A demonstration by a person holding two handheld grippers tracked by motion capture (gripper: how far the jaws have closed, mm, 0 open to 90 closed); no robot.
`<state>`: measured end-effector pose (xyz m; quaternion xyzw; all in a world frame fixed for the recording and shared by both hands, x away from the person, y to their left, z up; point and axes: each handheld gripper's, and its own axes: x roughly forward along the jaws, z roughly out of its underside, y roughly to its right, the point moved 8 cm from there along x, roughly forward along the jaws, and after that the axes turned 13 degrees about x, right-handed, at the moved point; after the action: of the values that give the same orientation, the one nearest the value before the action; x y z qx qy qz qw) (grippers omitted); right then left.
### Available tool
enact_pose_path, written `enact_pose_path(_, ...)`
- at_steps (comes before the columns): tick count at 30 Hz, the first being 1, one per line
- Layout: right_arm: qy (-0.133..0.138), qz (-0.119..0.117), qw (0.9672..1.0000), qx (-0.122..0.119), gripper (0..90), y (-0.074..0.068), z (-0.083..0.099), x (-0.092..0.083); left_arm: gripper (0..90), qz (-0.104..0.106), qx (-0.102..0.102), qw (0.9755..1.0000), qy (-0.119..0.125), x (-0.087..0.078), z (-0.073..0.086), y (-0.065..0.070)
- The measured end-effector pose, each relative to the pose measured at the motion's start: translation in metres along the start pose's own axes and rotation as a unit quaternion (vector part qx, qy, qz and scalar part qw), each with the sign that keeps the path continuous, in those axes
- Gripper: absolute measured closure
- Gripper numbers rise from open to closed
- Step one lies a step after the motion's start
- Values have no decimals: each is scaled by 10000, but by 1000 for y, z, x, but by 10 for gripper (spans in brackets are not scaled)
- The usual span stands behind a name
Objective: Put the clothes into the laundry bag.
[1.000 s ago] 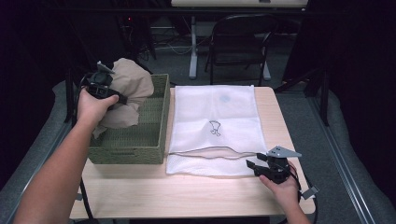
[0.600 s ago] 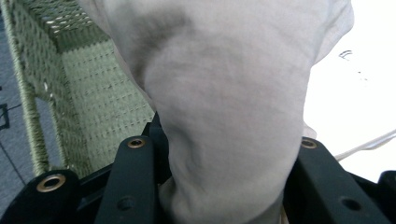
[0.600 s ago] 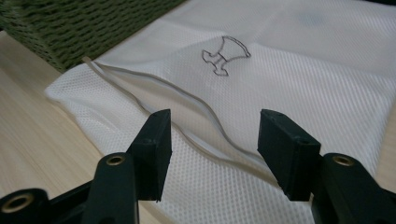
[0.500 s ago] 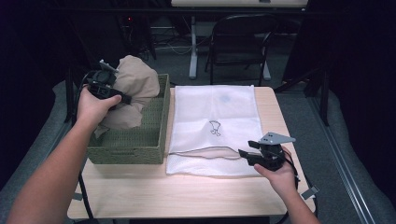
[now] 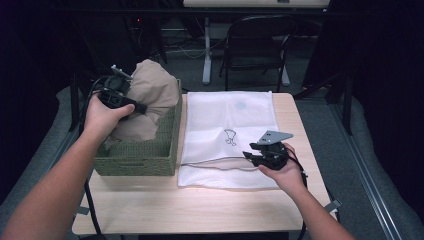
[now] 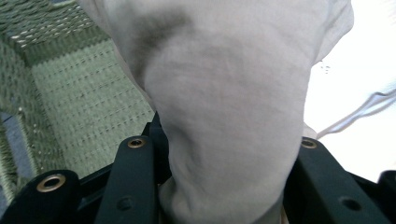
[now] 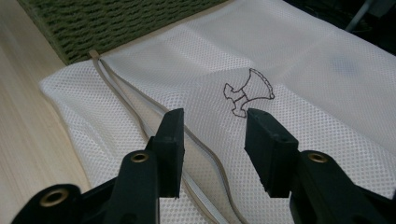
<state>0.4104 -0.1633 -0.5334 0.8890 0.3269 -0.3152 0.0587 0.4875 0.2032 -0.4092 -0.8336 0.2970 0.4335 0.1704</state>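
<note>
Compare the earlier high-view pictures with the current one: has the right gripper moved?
Yes. The right gripper has moved forward from near the table's front edge, over the white mesh bag, toward its zipper opening, jaws open.

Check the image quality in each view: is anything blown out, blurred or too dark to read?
High view: surroundings beyond the table nearly black, white mesh bag bright but readable. Left gripper view: beige cloth very close and soft, the bag at right blown out to plain white. Right gripper view: sharp, the mesh weave and printed outline clear, evenly lit.
</note>
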Motion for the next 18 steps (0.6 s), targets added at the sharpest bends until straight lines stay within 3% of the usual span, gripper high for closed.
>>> enact_pose_path(4, -205, -54, 9996, -164, 623, -1, 3, 9, 608, 47, 133, 9999, 12, -3, -1, 10)
enact_pose_path(11, -458, -27, 9981, -415, 605, -5, 9, 28, 607, 184, 335, 9993, 30, -4, -2, 27)
enact_pose_path(18, -645, -3, 9969, -442, 599, -6, 15, 48, 608, 299, 488, 9984, 46, -1, -4, 42)
